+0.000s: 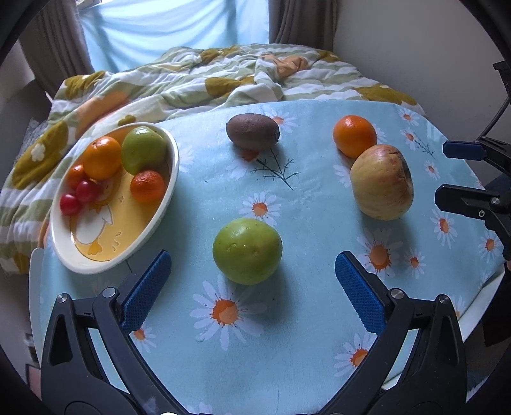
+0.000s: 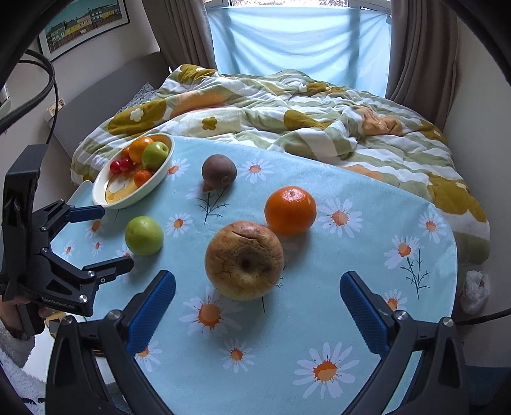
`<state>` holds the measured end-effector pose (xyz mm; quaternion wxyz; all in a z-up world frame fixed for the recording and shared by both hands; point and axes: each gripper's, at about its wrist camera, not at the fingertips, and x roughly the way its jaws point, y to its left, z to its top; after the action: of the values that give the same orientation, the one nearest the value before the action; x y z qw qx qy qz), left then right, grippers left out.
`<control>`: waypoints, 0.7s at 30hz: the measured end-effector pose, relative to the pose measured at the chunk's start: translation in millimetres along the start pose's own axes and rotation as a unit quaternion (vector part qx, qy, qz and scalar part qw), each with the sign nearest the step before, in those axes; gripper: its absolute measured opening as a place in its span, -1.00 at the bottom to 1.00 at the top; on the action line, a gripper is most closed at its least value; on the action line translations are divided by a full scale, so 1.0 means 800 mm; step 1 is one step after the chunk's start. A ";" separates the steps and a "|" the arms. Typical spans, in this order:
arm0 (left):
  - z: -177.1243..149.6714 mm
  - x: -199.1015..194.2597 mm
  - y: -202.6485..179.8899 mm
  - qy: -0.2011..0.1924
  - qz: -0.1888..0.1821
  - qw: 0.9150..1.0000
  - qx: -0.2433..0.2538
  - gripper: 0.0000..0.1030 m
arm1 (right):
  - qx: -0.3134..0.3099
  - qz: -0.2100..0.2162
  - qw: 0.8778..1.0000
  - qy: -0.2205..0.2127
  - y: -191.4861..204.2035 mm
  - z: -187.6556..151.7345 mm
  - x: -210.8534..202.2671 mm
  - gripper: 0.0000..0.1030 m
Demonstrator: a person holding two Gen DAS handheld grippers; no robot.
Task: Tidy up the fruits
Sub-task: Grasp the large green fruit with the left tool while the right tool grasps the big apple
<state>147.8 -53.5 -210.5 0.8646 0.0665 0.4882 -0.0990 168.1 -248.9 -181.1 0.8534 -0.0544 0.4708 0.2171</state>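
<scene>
Between the wide-spread jaws of the left gripper (image 1: 252,271) sits a green apple (image 1: 247,251) on the desk (image 1: 306,319), untouched by either blue pad, so the jaws hold nothing. Over on the right, the right gripper (image 2: 258,287) is likewise spread wide and empty, its jaws flanking a large yellowish apple (image 2: 244,260) without touching it. Just behind that apple and close against it lies an orange (image 2: 290,210). Farther back, near the middle of the desk, a brown kiwi (image 2: 219,170) rests alone. At the far left corner stands an oval white dish (image 1: 159,210) with a yellow duck picture inside; it carries 1 green apple, 3 small oranges and 2 red cherry tomatoes (image 1: 78,198), all gathered at its far end. A pale blue cloth printed with daisies covers the desk. Beyond its far edge lies a bed with a rumpled quilt (image 2: 287,105) in green, white and mustard, then curtains (image 2: 418,51) framing a bright window. A framed picture (image 2: 86,22) hangs on the wall at upper left.
</scene>
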 end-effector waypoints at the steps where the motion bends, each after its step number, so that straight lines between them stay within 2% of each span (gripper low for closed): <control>1: 0.001 0.006 -0.002 0.003 0.002 1.000 0.003 0.85 | -0.002 0.002 1.000 0.002 -0.001 -0.001 0.005 0.99; 4: 0.003 0.025 -0.005 0.018 0.007 1.000 0.013 0.58 | -0.007 0.009 1.000 0.004 -0.002 -0.005 0.017 0.99; 8: 0.002 0.039 -0.008 0.024 0.017 0.999 0.026 0.39 | -0.009 0.018 1.000 0.005 -0.002 -0.005 0.029 0.99; 10: 0.003 0.042 -0.008 0.024 0.033 0.999 0.034 0.14 | -0.007 0.023 1.000 0.007 -0.002 -0.005 0.035 0.99; 17: 0.004 0.041 -0.003 0.025 0.032 0.998 0.038 0.15 | -0.008 0.033 0.999 0.016 0.001 0.000 0.052 0.98; 21: 0.002 0.041 -0.003 0.024 0.032 0.999 0.037 0.15 | -0.008 0.041 0.999 0.021 0.001 0.004 0.062 0.87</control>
<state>165.5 -59.5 -238.0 0.8524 0.1167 0.5020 -0.0877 193.3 -231.3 -220.3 0.8329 -0.0465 0.4891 0.2549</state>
